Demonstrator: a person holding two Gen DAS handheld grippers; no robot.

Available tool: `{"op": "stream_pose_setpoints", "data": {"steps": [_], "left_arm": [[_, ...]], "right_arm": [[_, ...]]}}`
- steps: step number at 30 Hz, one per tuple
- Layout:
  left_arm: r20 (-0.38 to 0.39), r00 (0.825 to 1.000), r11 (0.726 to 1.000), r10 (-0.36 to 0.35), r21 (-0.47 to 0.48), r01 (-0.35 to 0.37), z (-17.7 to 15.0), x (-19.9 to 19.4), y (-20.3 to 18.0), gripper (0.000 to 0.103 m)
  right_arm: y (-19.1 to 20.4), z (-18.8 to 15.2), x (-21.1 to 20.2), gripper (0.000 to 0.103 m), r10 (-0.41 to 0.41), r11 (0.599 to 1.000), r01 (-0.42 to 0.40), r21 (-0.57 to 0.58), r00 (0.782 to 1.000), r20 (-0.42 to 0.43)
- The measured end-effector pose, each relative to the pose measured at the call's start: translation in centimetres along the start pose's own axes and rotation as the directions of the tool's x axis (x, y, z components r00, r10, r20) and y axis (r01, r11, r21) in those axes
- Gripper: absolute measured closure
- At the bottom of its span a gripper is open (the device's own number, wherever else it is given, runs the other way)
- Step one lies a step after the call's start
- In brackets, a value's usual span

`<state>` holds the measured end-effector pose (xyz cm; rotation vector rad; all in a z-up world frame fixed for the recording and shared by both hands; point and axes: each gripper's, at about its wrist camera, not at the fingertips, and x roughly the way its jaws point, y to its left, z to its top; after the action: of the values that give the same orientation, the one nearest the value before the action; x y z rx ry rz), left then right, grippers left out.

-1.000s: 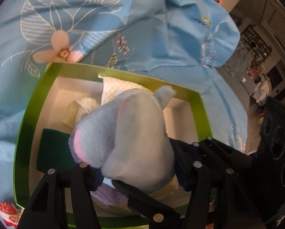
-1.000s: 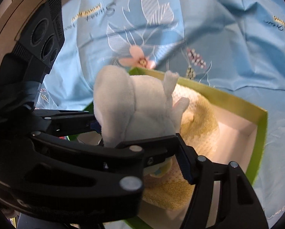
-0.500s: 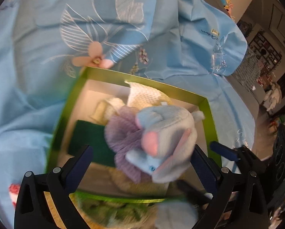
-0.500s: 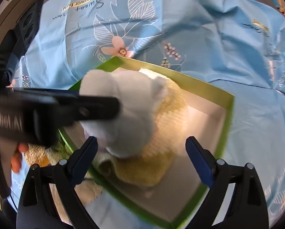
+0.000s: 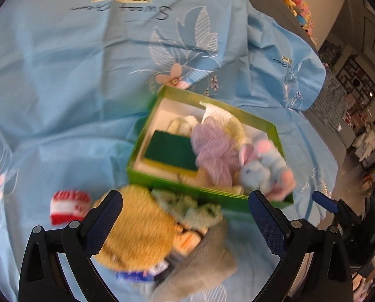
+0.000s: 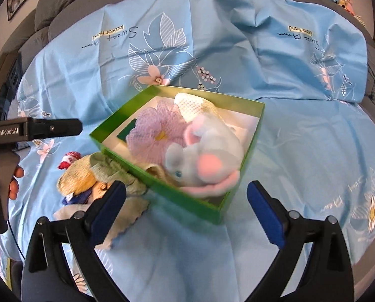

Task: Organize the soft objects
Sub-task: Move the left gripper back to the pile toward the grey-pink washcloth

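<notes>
A light-blue plush mouse [image 5: 262,171] [image 6: 207,161] with pink ears lies in the near right corner of the green box [image 5: 187,188] [image 6: 182,193]. Beside it in the box are a purple mesh pouf [image 5: 212,151] [image 6: 154,130], a green sponge [image 5: 169,148] and a cream knitted cloth [image 5: 227,120]. My left gripper [image 5: 184,216] hangs open above the pile in front of the box, holding nothing. My right gripper [image 6: 186,201] hovers before the box's near corner, its jaws opening with nothing between them.
Outside the box lie a yellow fuzzy piece [image 5: 137,226], a pale green cloth [image 5: 192,209], a grey cloth [image 5: 202,264] and a red-and-white item [image 5: 69,206]. Everything rests on a blue flowered sheet [image 6: 300,138] over a grey sofa. A hand [image 6: 13,176] holds the left gripper.
Both grippers were closed around the plush mouse over the box. They have opened, let it go into the box, and drawn back and upward.
</notes>
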<state>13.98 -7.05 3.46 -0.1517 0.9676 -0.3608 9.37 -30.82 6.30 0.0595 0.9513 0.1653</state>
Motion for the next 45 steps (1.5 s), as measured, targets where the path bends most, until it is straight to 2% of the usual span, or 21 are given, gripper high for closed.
{"op": "stream_pose_setpoints", "data": {"steps": [7,13,19,24,28,36,45], "left_arm": [[0.026,0.999,0.999,0.041,-0.031,-0.040,-4.0,-2.7,0.9,0.003],[0.019,1.000,0.995,0.024,-0.095,-0.022,-8.1,-3.5,2.1,0.003],[0.021,0.999,0.997,0.028,-0.078,-0.026,-10.9,-3.5,1.8,0.003],[0.004,1.000,0.997,-0.008,-0.074,0.009,-12.0,-3.2,1.2,0.003],[0.021,0.999,0.997,-0.025,-0.069,0.027,-12.6,-3.7,1.1,0.003],[0.029,0.999,0.998,-0.023,-0.056,0.024,-14.3,-3.4,1.8,0.003],[0.038,0.989,0.987,-0.143,-0.068,0.145,-14.8,-1.4,2.1,0.003]], "right_arm": [[1.6,-2.6,-1.6,0.005,0.045,0.999,-0.045,0.007,0.999,-0.010],[3.1,-4.6,-2.6,0.005,0.082,0.996,-0.082,0.017,0.997,-0.004],[4.0,-6.1,-3.2,0.005,0.101,0.994,-0.101,0.030,0.995,-0.002],[4.0,-7.4,-3.7,0.005,0.106,0.994,-0.106,0.041,0.994,0.008],[3.6,-7.9,-3.8,0.005,0.118,0.991,-0.119,0.060,0.993,0.012],[3.6,-8.3,-2.2,0.005,0.174,0.982,-0.174,0.073,0.985,0.000],[5.0,-8.2,1.0,0.005,0.263,0.963,-0.260,0.070,0.964,-0.047]]}}
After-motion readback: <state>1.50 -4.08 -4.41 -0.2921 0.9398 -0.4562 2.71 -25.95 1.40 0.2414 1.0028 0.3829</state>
